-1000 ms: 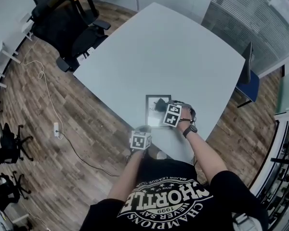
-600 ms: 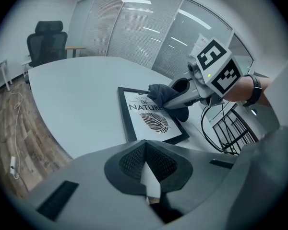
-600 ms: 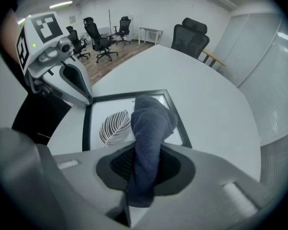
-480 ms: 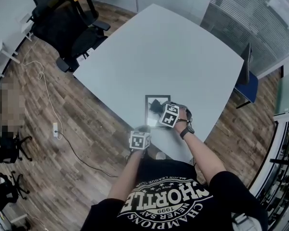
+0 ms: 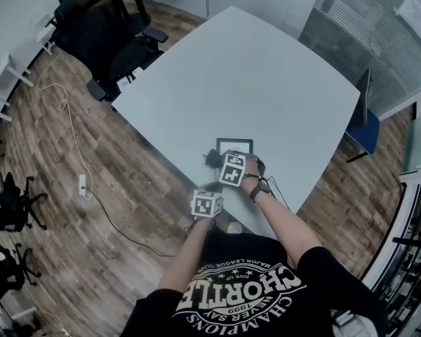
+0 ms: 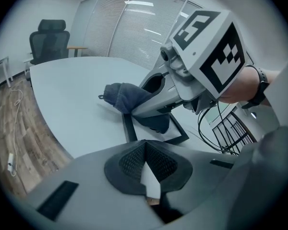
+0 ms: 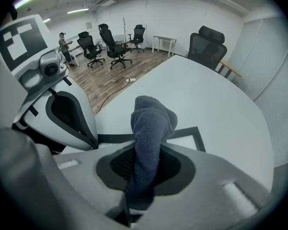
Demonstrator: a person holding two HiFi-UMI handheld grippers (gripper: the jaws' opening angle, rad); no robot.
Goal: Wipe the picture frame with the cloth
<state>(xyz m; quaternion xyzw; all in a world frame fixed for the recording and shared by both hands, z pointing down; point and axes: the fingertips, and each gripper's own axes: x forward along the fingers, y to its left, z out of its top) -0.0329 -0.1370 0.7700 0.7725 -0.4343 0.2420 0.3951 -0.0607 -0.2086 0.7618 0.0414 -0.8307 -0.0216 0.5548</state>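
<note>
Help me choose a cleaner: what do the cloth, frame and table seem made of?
Cloth: soft fabric, likely terry or microfibre; dark blue-grey, with a fuzzy nap and limp folds.
Frame: matte black rim, plastic or painted wood, can't tell which; pale panel inside.
Table: hard, smooth pale grey top, probably laminate; faint even sheen, no grain.

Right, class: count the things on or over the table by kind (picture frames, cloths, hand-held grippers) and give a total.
Picture frame: 1
Cloth: 1
Hand-held grippers: 2 (left hand-held gripper, right hand-held gripper)
Total: 4
</note>
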